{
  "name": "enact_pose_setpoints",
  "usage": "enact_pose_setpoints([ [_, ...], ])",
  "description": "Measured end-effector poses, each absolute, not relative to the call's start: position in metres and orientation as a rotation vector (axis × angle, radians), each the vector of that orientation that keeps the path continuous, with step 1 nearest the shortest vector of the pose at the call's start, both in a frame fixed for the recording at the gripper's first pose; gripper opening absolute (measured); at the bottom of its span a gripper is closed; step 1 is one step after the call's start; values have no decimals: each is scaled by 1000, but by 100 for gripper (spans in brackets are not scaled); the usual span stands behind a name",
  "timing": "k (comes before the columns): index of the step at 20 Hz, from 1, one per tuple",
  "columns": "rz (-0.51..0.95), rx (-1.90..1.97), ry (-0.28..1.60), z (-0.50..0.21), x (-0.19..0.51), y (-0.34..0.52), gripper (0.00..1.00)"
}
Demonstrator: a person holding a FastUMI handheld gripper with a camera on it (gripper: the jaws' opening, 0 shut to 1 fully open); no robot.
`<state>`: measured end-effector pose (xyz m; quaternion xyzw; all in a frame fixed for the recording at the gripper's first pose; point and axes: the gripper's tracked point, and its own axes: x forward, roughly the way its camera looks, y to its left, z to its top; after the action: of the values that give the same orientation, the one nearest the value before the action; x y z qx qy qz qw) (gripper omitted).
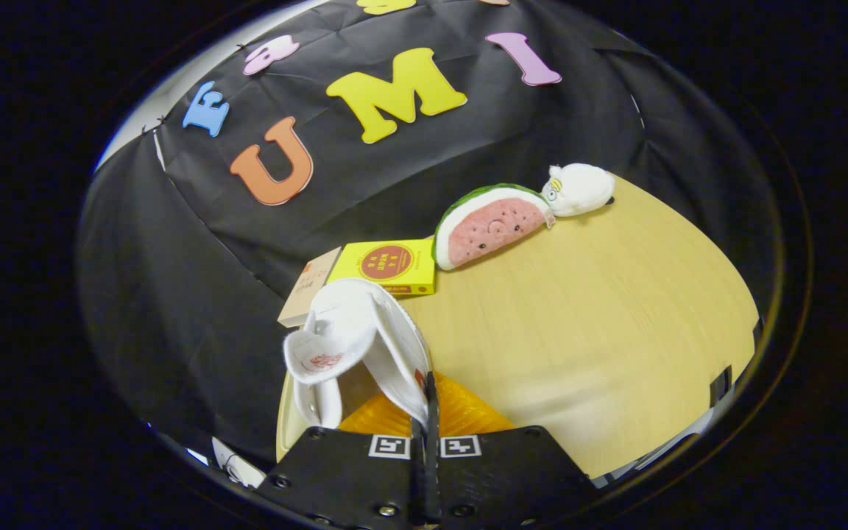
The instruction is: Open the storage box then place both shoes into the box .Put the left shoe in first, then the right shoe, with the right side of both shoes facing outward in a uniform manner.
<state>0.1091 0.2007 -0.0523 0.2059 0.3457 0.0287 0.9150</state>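
The gripper has its two fingers pressed close together, with only a thin slit between them, and they pinch the side wall of a white shoe near its opening. The shoe hangs from that pinch, lifted and tilted, its tongue curled forward with a small red mark on it, and its laces and inner lining turned toward the camera. The sole cannot be made out.

Just beneath the shoe and right ahead of the fingers lies something orange and ribbed, see-through in look; whether it is the box or its lid cannot be told. A pale cream edge runs beside it, under the shoe's toe end.

All of this sits at the near edge of the desk, a light wooden top that is bare through its middle.

Beyond the shoe, along the far edge of the desk against the black cloth wall, stand a tan carton and, touching it, a yellow carton with a round red emblem. Next along that edge leans a plush watermelon slice, just beside the yellow carton, and a small white plush rests against the slice's far tip.
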Motion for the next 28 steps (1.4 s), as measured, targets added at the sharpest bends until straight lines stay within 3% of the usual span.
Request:
enact_pose_setpoints([
  [10, -81, 401, 665, -95, 160, 286, 0],
  [21, -175, 302, 599, -144, 160, 302, 1],
  [23, -177, 304, 608, -149, 156, 302, 4],
  [28, -158, 285, 587, -156, 164, 306, 24],
])
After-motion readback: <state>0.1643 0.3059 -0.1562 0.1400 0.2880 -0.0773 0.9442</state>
